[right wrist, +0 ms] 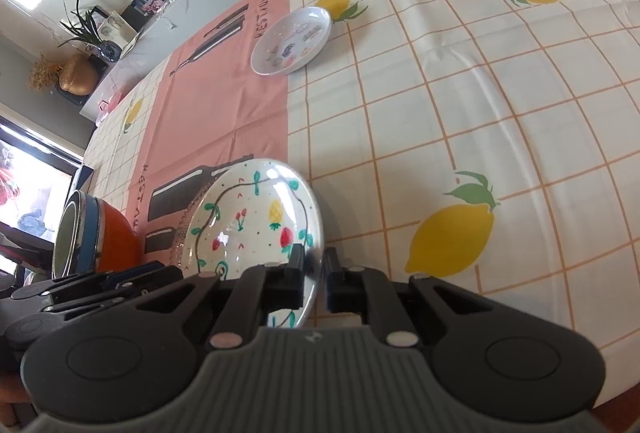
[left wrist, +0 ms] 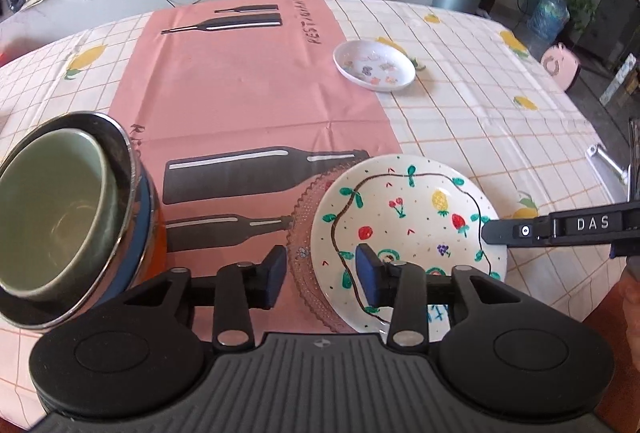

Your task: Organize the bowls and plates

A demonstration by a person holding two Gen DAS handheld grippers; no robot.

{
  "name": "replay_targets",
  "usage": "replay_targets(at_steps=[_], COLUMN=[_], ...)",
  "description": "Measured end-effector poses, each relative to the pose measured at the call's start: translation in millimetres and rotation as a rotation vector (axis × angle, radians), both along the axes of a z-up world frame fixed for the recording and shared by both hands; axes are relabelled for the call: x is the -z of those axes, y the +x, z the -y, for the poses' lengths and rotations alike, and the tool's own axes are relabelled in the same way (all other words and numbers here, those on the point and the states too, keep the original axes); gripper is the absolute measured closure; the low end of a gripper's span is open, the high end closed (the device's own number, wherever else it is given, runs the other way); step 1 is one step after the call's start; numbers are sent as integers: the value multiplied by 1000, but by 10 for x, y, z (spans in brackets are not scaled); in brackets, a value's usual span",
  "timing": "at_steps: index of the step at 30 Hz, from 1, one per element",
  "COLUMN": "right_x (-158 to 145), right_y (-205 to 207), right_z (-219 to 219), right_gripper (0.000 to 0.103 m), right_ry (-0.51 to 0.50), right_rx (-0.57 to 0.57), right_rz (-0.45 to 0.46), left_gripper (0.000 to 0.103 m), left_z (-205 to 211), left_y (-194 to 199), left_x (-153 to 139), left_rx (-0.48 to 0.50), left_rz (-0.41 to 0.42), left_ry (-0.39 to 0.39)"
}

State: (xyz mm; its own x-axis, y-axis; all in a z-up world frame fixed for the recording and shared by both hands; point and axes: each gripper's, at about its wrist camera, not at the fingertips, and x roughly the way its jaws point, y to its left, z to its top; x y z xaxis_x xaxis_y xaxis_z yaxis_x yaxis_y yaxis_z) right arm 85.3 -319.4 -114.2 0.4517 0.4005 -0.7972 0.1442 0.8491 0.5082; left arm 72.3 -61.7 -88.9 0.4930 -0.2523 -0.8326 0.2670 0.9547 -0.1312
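Clearly white plate (left wrist: 404,221), fruit drawings, glossy, atop ribbed glass plate (left wrist: 306,233).

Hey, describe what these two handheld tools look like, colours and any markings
Left tool: black linkage arms with silver pivot pins, blue pads, a ribbed grey base. Right tool: the same black build with black pads; its arm reads DAS in white letters in the left view.

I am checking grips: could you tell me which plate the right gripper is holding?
The fruit-painted plate, rim pinched by the right gripper; the small sticker-pattern plate sits untouched farther away.
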Motion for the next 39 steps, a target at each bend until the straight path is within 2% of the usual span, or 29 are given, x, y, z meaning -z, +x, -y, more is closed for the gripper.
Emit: replay_targets(at_steps=[2,6,10,13,15,21,27,31,35,39], right_x=[0,-4,12,28,3,-40,13,146,138,85], right_y=[1,27,55,49,27,-15,15,41,31,19], right_z=[-28,-85,-101,-58,-34,-31,23,96,92,17], right_gripper=[96,96,95,95,95,102,102,101,102,103], right_ry=[1,-32,-50,-27,-32,-37,14,119,122,75], right_rx=[-5,-14,-22,-11,-3,-12,20,47,44,22], right_rz=[5,18,16,17,23,33,22,-8,-10,-8], left_gripper=[54,54,54,55,63,66,67,67,67,76], left_z=[-106,-197,-271,-311,-337,-358,-372,-441,-407,-295], left_y=[-4,10,43,45,48,73,77,96,87,66], left_x=[13,72,176,232,257,302,323,349,332,295], left_rx=[-31,-61,-52,-58,-56,-61,-67,-89,-76,-49], left_rz=[5,-7,-72,-89,-96,-120,-126,-150,-138,-105], left_ry=[-42,-41,-153,-202,-230,-269,-283,-331,-305,-210])
